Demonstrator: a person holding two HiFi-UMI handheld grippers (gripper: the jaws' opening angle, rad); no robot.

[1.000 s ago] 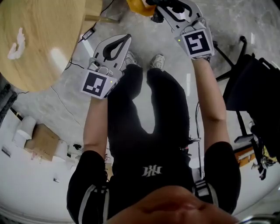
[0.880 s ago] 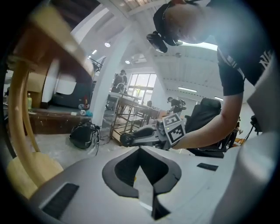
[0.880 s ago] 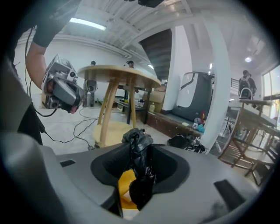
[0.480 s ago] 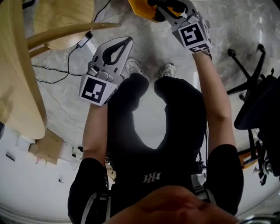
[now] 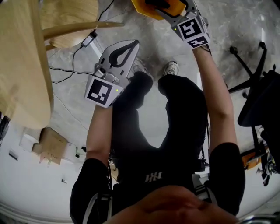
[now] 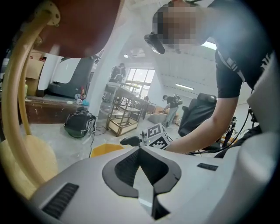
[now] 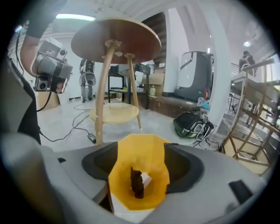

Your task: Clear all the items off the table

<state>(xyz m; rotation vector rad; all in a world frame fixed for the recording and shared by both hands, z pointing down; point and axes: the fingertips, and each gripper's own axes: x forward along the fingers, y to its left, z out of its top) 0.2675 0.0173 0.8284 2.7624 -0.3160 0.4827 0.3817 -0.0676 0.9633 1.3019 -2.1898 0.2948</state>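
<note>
My right gripper (image 5: pixel 168 4) hangs over a yellow bin (image 5: pixel 146 8) on the floor. Its jaws have just been opening and stand open with nothing pressed between them. Through the gap of the right gripper (image 7: pixel 141 152), the bin (image 7: pixel 144 153) holds a dark brown piece (image 7: pixel 137 183) and a white scrap. My left gripper (image 5: pixel 130 43) is lower left, shut and empty, above the person's knee; its pads (image 6: pixel 127 164) meet at the tips. The round wooden table (image 5: pixel 22 65) stands at the left, seen nearly edge-on, so its top is hidden.
The table's lower shelf (image 5: pixel 70 22) has a cable and power adapter (image 5: pixel 89 40) beside it. An office chair base (image 5: pixel 249 65) is at the right and a cardboard box (image 5: pixel 50 144) at the lower left. A dark bag (image 7: pixel 192 124) and a wooden rack (image 7: pixel 249 131) stand beyond the bin.
Both grippers have sunk and the view dipped, so the table top turned edge-on. The right gripper went further over the yellow bin. The left gripper stays shut.
</note>
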